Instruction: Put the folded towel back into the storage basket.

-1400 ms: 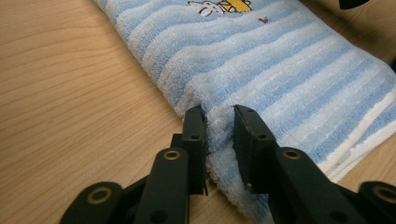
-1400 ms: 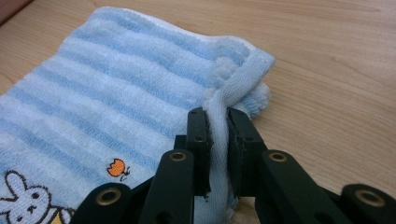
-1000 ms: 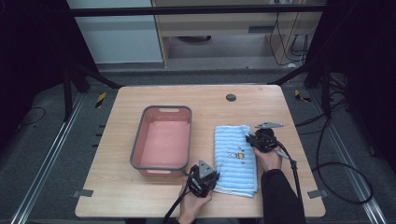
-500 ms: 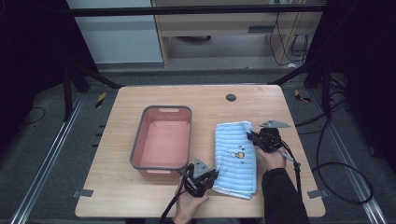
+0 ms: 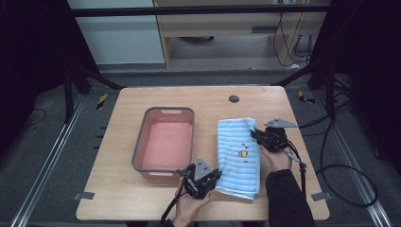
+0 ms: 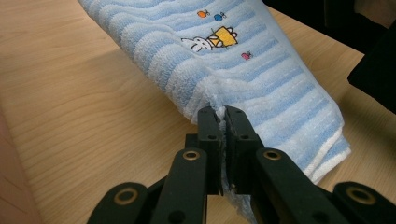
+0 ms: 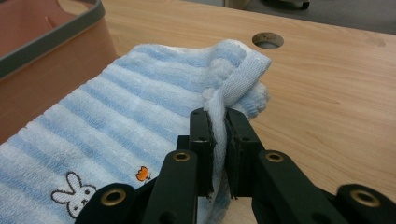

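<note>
A folded blue-and-white striped towel (image 5: 238, 153) with a small rabbit print lies on the wooden table, right of a pink basin (image 5: 165, 140). My left gripper (image 5: 216, 176) is shut on the towel's near left edge; in the left gripper view its jaws pinch the terry cloth (image 6: 261, 79) at the fold. My right gripper (image 5: 255, 134) is shut on the far right corner, where the right gripper view has the towel's hem (image 7: 233, 84) bunched and drawn up between the jaws. Both held edges are raised slightly off the table.
The pink basin, empty and grey-rimmed (image 7: 51, 35), stands just left of the towel. A round cable hole (image 5: 233, 99) sits in the table (image 5: 118, 198) behind the towel. Cables trail off the right edge. Dark frame legs flank the table.
Both grippers have risen a little with the towel's edges pinched in them, and the towel has shifted slightly left and bunched at the held corners.
</note>
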The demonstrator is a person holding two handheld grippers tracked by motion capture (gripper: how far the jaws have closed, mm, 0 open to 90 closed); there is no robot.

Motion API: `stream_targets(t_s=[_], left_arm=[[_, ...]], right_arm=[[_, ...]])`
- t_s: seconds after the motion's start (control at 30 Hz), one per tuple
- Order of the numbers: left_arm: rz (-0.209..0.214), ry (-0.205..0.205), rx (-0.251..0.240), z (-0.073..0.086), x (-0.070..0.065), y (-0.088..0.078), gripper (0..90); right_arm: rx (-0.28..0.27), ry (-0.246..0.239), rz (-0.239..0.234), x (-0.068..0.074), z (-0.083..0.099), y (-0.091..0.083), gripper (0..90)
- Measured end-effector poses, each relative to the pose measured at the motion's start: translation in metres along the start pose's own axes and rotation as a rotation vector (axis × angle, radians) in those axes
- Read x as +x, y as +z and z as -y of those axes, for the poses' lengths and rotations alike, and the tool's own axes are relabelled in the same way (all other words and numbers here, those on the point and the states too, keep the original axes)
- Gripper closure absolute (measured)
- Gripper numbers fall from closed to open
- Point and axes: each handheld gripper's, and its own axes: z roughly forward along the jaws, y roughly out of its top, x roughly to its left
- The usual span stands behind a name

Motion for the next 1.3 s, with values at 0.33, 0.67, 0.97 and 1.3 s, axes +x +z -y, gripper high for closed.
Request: stream_targets(t_s=[0.33, 0.67, 0.97, 1.3], left_arm=[[-0.005, 0.008, -0.023, -0.011, 0.004, -0.012, 85.7], [-0.016, 0.018, -0.048, -0.027, 0.013, -0.031, 85.6], [-0.025, 0.026, -0.063, -0.034, 0.017, -0.039, 85.6], [-0.035, 0.033, -0.086, -0.043, 0.023, -0.052, 85.6]], right_arm=[[-0.023, -0.012, 0.000, 0.006, -0.013, -0.009, 82.6], [-0.073, -0.040, -0.007, 0.018, -0.037, -0.020, 82.6], [-0.083, -0.051, -0.011, 0.025, -0.050, -0.023, 82.6], [-0.113, -0.063, -0.023, 0.034, -0.068, -0.028, 82.6]])
